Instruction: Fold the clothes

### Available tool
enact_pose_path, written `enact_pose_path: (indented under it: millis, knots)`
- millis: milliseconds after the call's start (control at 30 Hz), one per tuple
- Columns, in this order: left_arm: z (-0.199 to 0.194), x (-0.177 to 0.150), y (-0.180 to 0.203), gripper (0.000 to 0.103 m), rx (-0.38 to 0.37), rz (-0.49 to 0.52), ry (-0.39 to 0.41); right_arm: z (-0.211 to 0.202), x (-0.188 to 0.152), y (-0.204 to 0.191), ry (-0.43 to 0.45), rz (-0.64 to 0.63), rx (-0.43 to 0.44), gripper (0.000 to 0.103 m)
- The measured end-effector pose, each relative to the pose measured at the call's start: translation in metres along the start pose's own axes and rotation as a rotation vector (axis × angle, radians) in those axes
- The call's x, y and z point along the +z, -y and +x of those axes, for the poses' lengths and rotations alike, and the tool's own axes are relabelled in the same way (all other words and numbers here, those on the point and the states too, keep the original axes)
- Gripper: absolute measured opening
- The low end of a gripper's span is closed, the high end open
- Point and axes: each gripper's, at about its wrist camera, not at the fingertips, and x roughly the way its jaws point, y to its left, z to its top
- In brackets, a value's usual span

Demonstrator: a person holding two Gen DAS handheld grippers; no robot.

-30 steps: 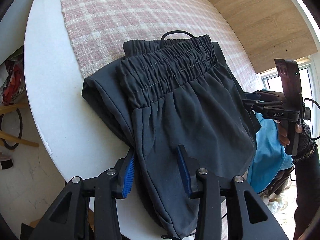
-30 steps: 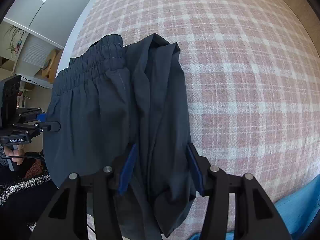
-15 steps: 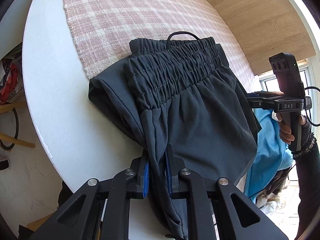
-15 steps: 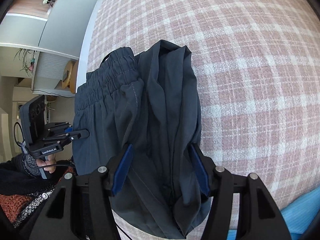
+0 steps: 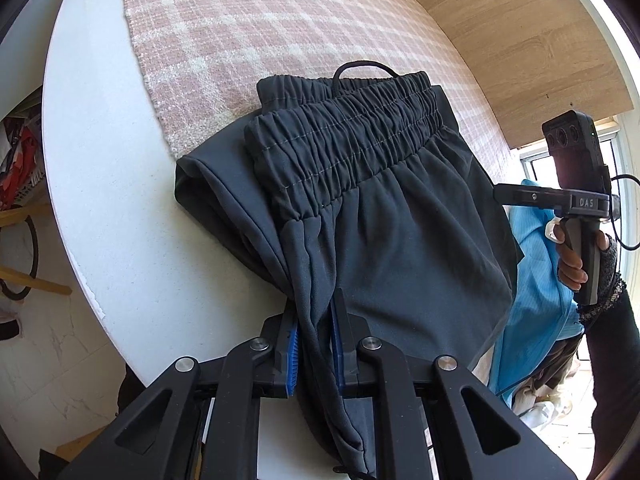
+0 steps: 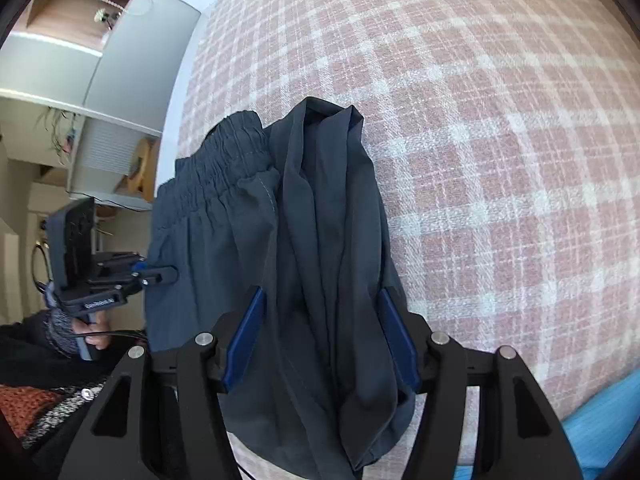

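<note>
I am working at a white table [image 5: 104, 208] with a pink checked cloth [image 6: 500, 128] spread over most of it. Dark shorts [image 5: 400, 248] are lying half on the cloth, half on bare tabletop, waistband [image 5: 344, 148] pointing away from me, legs trailing over the near edge. Their long axis is running straight out from both tools, so I judge the coming fold has to carry the near hems up toward the waistband. My left gripper [image 5: 314, 344] is clamping a gathered side fold at the near end, its jaws having just closed on it. My right gripper [image 6: 322, 336] is straddling the bunched opposite side, pads standing clear of the fabric, not gripping. A blue garment [image 5: 532, 264] is lying beside the shorts.
</note>
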Motion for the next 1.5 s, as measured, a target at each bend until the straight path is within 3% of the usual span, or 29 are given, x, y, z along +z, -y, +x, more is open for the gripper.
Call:
enact_pose_path:
  millis: [67,167,233,433,500,533,600,667,733,867,1133,1233,1367,1500]
  knots:
    - [0.000,0.000,0.000,0.012,0.002,-0.003,0.002,0.003,0.001,-0.018,-0.005,-0.082,-0.106,0.058]
    - [0.000,0.000,0.001,0.012,0.013,0.001,0.003,0.015,0.002,-0.037,-0.037,-0.203,-0.343,0.058]
    - [-0.001,-0.001,0.001,0.013,0.022,0.002,0.007,0.024,0.002,-0.040,-0.078,-0.230,-0.381,0.058]
    - [0.000,-0.001,0.001,0.013,0.027,0.002,0.014,0.023,0.004,-0.050,-0.061,-0.268,-0.364,0.062]
    - [0.000,-0.001,0.001,0.013,0.026,0.005,0.016,0.022,0.004,-0.053,-0.054,-0.287,-0.358,0.059]
    - [-0.001,-0.001,0.001,0.013,0.024,0.006,0.018,0.022,0.003,-0.058,-0.050,-0.306,-0.347,0.054]
    - [-0.001,-0.002,-0.001,0.013,0.018,0.003,0.022,0.024,-0.006,-0.070,-0.048,-0.345,-0.320,0.026]
    - [-0.002,-0.002,-0.001,0.010,0.003,0.002,0.031,0.024,-0.007,-0.077,-0.052,-0.353,-0.304,0.013]
    - [-0.003,-0.003,-0.002,0.008,-0.012,0.002,0.041,0.023,-0.006,-0.081,-0.051,-0.351,-0.313,0.010]
    - [-0.008,-0.003,-0.002,0.007,-0.045,0.007,0.059,0.024,-0.010,-0.105,-0.038,-0.283,-0.212,0.008]
    - [-0.039,-0.005,0.008,0.007,-0.088,0.063,0.089,-0.016,-0.017,-0.128,0.055,-0.200,-0.116,0.008]
    - [-0.044,-0.008,0.007,0.007,-0.068,0.102,0.085,-0.019,-0.015,-0.119,0.062,-0.180,-0.131,0.008]
    - [-0.038,-0.011,-0.006,0.007,-0.053,0.071,0.066,-0.013,-0.005,-0.104,0.041,-0.164,-0.145,0.008]
    - [-0.035,-0.016,-0.019,0.007,-0.055,0.036,0.053,-0.007,-0.007,-0.118,0.023,-0.201,-0.132,0.008]
